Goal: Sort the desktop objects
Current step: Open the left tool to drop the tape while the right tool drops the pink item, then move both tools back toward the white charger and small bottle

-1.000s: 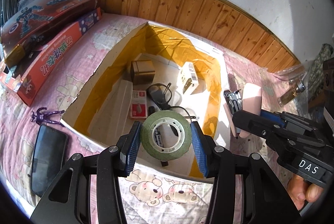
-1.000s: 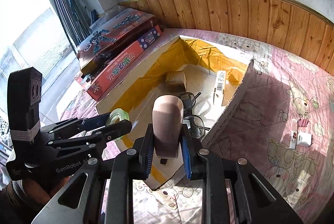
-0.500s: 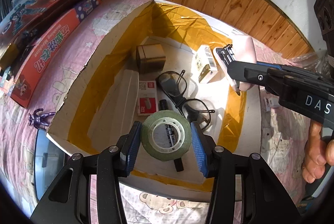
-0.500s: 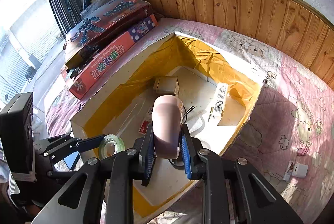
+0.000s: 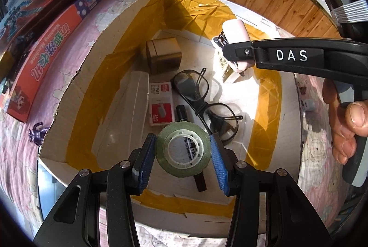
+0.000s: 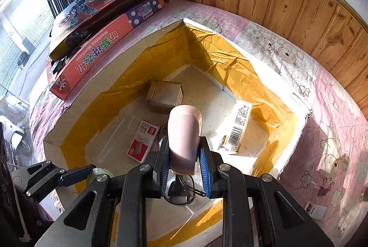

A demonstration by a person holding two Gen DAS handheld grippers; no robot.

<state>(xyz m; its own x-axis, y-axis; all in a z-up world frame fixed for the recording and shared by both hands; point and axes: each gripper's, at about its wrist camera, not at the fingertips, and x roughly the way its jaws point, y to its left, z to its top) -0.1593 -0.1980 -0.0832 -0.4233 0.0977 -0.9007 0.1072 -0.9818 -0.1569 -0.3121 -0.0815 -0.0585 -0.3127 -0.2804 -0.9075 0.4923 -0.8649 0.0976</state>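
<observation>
L wrist view: left gripper (image 5: 182,160) clamped on a green roll of adhesive tape with a clear core (image 5: 183,152), blue pads on both flanks, jaws set wide to span the roll. Vs a sec ago the open white cardboard box lined with yellow tape (image 5: 76,76) has swung from ahead of the fingers to right beneath them; roll now hangs over the near end of the box floor. Beyond the tips: black-framed glasses (image 5: 202,99), red-and-white staple packet (image 5: 160,104), brown metal tin (image 5: 163,55) further off, black marker pen (image 5: 184,113) partly behind the roll. Clear plastic lid (image 5: 125,118) to the left. Right gripper has come in from the right side and now reaches across over the box's far-right part, a person's hand (image 5: 345,122) on its handle.

R wrist view: right gripper (image 6: 184,164) closed narrow on a pale pink stapler (image 6: 184,132), held nose-up between the pads. Box was off ahead-left before; now stapler sits over the box interior, glasses directly below the jaws, white barcoded carton (image 6: 239,129) ahead-right. Left gripper w/ tape low on the left.

Read: both items carried over the box, neither let go yet. Prob. next is lower + release. Watch the glasses: lenses lie under both loads.
</observation>
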